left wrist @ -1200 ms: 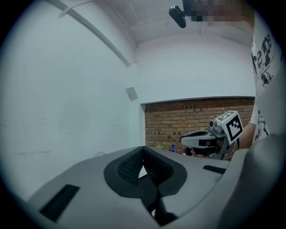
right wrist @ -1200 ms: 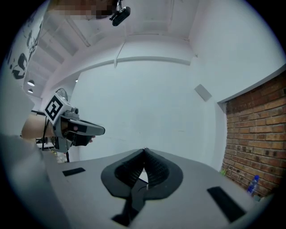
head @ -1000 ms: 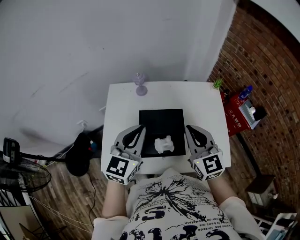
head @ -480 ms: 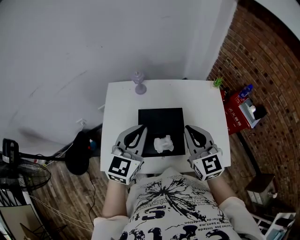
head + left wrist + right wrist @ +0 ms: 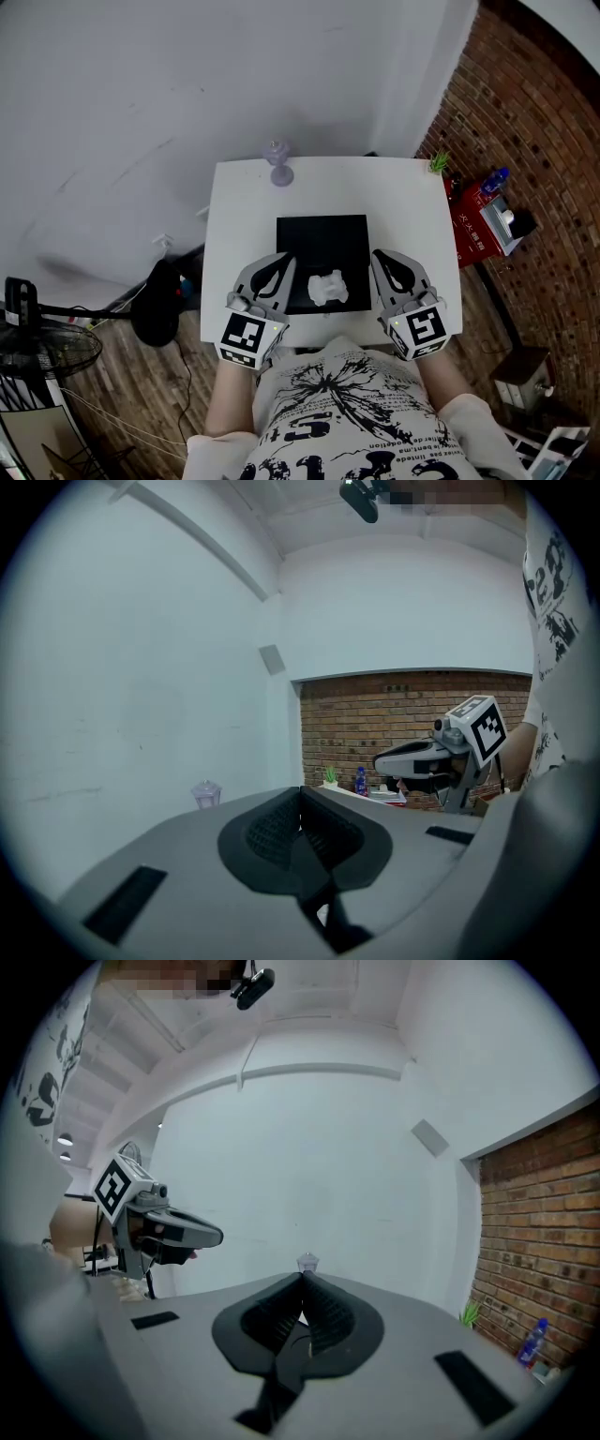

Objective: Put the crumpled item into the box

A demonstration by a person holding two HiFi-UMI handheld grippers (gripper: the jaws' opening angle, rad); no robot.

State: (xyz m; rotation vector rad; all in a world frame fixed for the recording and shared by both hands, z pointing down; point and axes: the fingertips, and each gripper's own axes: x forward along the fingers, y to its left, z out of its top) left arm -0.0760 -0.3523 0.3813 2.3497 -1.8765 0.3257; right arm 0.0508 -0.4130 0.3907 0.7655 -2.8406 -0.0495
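Note:
A crumpled white item [image 5: 328,287] lies on the near part of a flat black box [image 5: 322,239] in the middle of a white table [image 5: 239,202]. My left gripper [image 5: 283,258] hangs just left of the box, its jaws pressed together with nothing between them. My right gripper [image 5: 379,255] is just right of the box, also shut and empty. The crumpled item sits between the two grippers and touches neither. The left gripper view shows closed jaws [image 5: 301,794] and the right gripper [image 5: 417,755] across from them. The right gripper view shows closed jaws [image 5: 303,1281] and the left gripper [image 5: 173,1230].
A small purple glass ornament [image 5: 279,167] stands at the table's far edge. A little green plant [image 5: 436,165] sits at the far right corner. Right of the table are a red case [image 5: 472,230] and a brick wall [image 5: 544,141]. A fan [image 5: 42,347] stands on the floor at left.

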